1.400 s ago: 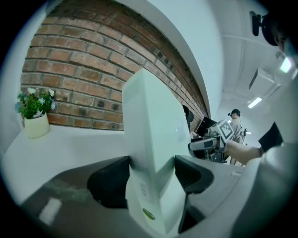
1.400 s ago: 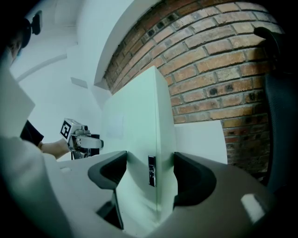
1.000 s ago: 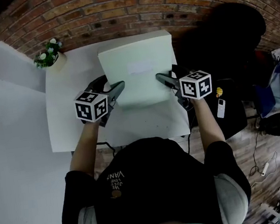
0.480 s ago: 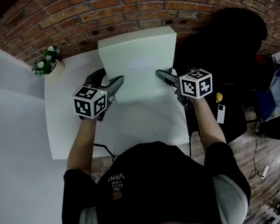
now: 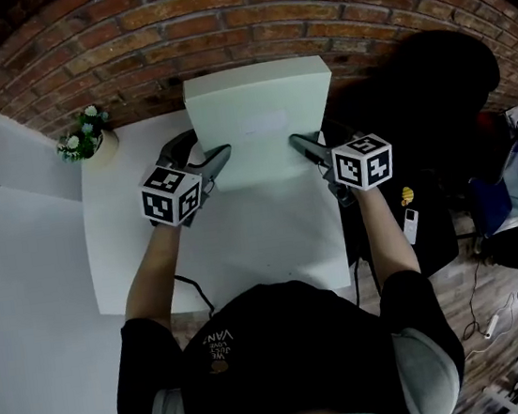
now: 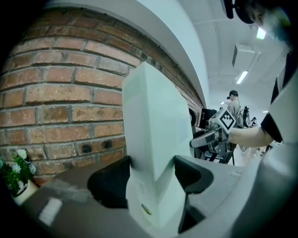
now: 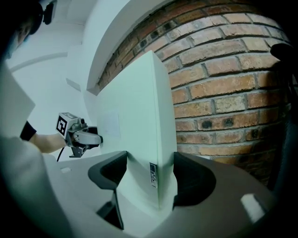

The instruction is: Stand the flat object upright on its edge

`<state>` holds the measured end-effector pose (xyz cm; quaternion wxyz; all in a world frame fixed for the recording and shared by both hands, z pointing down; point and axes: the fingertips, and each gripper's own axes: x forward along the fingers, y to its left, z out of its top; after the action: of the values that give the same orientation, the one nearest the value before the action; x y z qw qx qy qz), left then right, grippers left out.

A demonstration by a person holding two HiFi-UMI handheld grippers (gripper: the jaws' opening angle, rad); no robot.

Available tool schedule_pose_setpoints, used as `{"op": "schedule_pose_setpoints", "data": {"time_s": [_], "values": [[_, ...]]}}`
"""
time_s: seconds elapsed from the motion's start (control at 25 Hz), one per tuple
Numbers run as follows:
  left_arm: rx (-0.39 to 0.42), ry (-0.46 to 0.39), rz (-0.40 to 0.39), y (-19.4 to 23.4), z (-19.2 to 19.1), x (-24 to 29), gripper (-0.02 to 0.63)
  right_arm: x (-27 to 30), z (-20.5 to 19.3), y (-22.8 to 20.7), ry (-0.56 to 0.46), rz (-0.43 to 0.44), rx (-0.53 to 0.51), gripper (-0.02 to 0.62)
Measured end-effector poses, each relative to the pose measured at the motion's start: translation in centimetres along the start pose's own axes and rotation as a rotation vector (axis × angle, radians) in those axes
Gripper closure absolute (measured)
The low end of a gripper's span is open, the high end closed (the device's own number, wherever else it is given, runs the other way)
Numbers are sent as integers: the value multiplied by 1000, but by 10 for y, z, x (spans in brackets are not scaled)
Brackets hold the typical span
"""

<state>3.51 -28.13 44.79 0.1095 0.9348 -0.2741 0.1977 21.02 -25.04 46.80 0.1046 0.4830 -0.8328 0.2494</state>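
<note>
Smooth flat box (image 5: 262, 120) more upright

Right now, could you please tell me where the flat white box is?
In the head view the flat white box is at the far side of the table before the brick wall, clamped between the left gripper and the right gripper.

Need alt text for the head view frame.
A person holds a flat white box between left tongs and right tongs, each clamped on a side edge, at a white table by a brick wall. A potted plant stands at the far left corner.
</note>
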Motion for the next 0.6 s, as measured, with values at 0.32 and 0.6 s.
{"op": "schedule_pose_setpoints", "data": {"time_s": [0.32,0.6], "values": [[42,-2,4,15,9,27,299,14,10,-25,-15,-26,-12,282],[71,-3,17,30,16,48,299,29,20,-45,-21,-35,-26,282]]}}
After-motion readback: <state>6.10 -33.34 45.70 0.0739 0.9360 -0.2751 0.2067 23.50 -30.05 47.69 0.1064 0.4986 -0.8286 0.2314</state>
